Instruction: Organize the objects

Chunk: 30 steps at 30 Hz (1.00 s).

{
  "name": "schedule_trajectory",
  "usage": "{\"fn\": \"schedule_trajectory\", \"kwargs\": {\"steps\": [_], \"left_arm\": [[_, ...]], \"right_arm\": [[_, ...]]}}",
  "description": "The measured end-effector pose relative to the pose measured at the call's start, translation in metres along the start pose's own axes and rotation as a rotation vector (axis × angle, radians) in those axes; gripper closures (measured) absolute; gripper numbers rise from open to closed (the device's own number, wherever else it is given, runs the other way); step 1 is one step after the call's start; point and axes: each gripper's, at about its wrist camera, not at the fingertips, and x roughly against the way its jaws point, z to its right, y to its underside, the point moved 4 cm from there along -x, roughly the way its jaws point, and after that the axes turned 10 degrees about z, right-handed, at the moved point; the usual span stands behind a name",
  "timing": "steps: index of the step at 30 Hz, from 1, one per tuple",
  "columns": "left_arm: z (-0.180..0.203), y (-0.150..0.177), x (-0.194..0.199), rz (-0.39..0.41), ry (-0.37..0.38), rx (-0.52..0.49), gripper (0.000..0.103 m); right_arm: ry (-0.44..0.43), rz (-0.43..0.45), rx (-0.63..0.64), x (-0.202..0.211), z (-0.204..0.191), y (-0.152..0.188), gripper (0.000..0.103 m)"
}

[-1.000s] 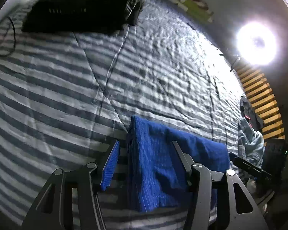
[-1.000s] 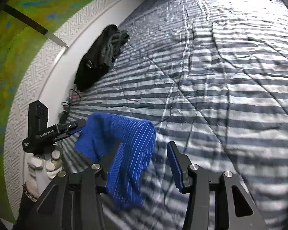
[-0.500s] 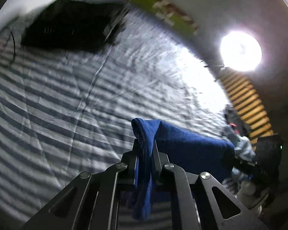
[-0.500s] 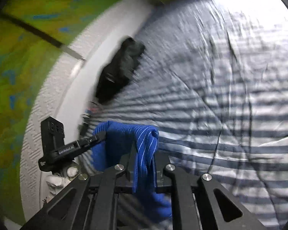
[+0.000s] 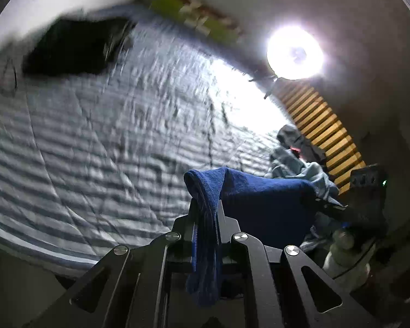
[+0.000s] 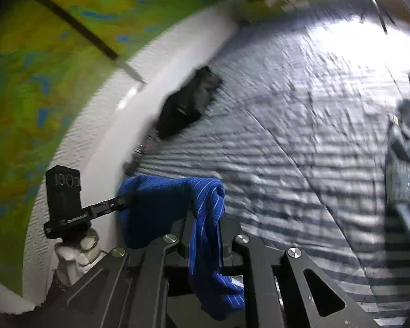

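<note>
A blue towel (image 5: 262, 205) with thin pale stripes hangs stretched between my two grippers, lifted off the striped bed cover (image 5: 101, 147). My left gripper (image 5: 206, 205) is shut on one top corner, and a fold of cloth drapes down between its fingers. In the right wrist view the same blue towel (image 6: 161, 205) runs to the left, with my right gripper (image 6: 206, 216) shut on its other corner. Each view shows the opposite gripper, held by a hand in a white glove (image 6: 79, 248), clamped on the far end of the towel.
A black garment (image 5: 73, 49) lies at the far side of the bed by the white wall. A heap of pale blue and grey clothes (image 5: 300, 164) sits at the right edge near a wooden slatted panel (image 5: 322, 125). A bright lamp (image 5: 295, 52) glares above.
Both grippers went from open around the towel's corners to shut on them. They then lifted the towel off the bed, and both views tilted upward.
</note>
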Motion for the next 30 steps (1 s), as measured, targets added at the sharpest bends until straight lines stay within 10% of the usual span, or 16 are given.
{"fn": "schedule_trajectory", "kwargs": {"steps": [9, 19, 30], "left_arm": [[-0.053, -0.005, -0.076, -0.036, -0.15, 0.107, 0.072], [-0.001, 0.003, -0.084, -0.062, -0.104, -0.145, 0.068], [-0.031, 0.004, -0.09, -0.075, -0.169, -0.06, 0.067]], "right_arm": [[0.225, -0.103, -0.027, -0.077, 0.079, 0.014, 0.088], [0.203, 0.053, 0.107, -0.012, 0.042, 0.019, 0.083], [0.201, -0.15, 0.173, -0.024, 0.047, 0.086, 0.083]]}}
